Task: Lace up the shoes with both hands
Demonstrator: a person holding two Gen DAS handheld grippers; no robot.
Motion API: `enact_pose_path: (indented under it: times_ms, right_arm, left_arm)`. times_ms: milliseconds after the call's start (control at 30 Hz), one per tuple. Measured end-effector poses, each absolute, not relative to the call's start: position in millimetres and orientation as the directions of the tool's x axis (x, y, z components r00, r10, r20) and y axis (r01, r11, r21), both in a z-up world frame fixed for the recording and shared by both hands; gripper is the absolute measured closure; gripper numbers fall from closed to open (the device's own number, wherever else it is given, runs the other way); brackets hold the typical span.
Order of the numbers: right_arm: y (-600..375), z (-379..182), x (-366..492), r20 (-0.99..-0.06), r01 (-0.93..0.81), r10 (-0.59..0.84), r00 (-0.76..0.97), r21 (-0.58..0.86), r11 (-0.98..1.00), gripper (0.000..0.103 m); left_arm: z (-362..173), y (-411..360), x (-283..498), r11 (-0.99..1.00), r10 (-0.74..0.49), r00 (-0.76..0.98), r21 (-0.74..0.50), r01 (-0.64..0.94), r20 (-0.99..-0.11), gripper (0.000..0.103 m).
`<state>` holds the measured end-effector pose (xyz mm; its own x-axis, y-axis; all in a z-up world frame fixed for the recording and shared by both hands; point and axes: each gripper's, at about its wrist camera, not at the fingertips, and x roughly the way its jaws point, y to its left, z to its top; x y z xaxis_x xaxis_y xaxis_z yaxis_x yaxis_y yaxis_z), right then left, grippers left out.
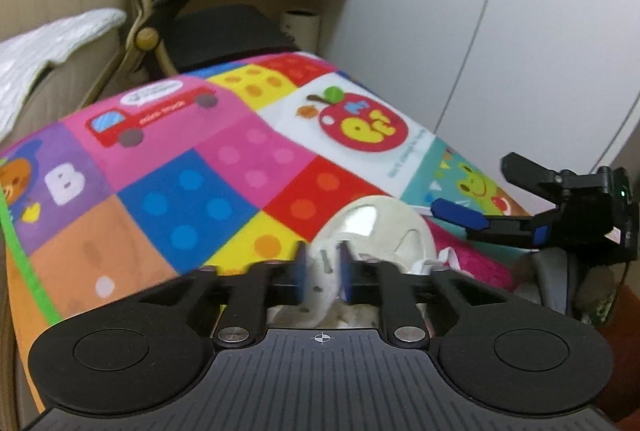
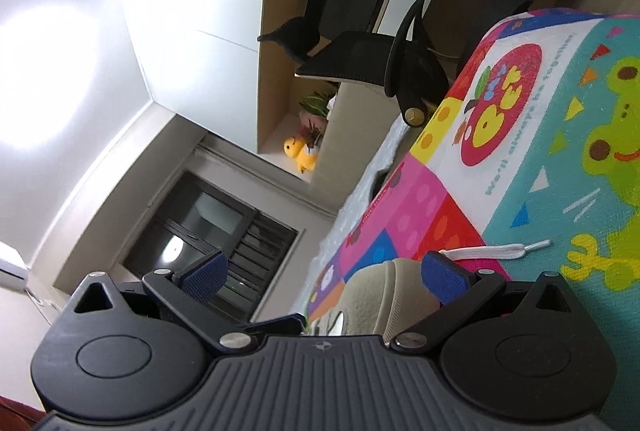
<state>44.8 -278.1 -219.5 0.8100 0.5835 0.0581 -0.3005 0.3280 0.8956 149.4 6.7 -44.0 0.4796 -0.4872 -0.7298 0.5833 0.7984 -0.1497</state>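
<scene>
Legible markings on the patterned play mat (image 1: 168, 191)

A white capital "B" (image 1: 65, 183) stands on the purple square at 9 o'clock in the left wrist view. In the right wrist view, "We'll always be together" (image 2: 532, 115) runs beside the red apple (image 2: 500, 107) at 2 o'clock. Lettering on the red truck (image 1: 154, 115) is too blurred to read.

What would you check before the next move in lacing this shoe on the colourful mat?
1. Left gripper shut: ok, pads close together.
2. Anything caught between its pads: cannot tell, that spot is blurred.
3. Right gripper open and empty: ok.
4. Free lace end lying on the mat beside the shoe: ok.
5. Shoe resting on the mat: ok.
</scene>
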Motion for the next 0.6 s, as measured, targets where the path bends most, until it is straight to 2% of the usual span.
enact_pose_path:
  times_ms: [233, 267, 400, 467, 600]
  right_arm:
    - [-280, -223, 48, 0.076, -0.306, 0.591, 0.803, 0.904, 0.3, 0.0]
    - [-280, -223, 48, 0.079, -0.306, 0.59, 0.804, 0.905, 0.296, 0.0]
    - [-283, -225, 47, 0.084, -0.308, 0.59, 0.803, 0.906, 0.29, 0.0]
    - [-284, -227, 46, 0.084, -0.309, 0.592, 0.802, 0.906, 0.29, 0.0]
    - [-285, -227, 47, 0.082, -0.308, 0.593, 0.801, 0.906, 0.29, 0.0]
  left_arm:
    - [-45, 0, 153, 0.796, -0.495, 0.475, -0.162, 0.583, -0.728, 0.095]
    - [-44, -1, 153, 0.797, -0.493, 0.48, -0.155, 0.584, -0.726, 0.098]
    - [-37, 15, 157, 0.808, -0.536, 0.493, -0.248, 0.534, -0.685, 0.102]
    - [-16, 30, 155, 0.826, -0.533, 0.578, -0.234, 0.513, -0.618, 0.103]
    - [91, 79, 153, 0.889, -0.456, 0.812, -0.137, 0.438, -0.364, 0.103]
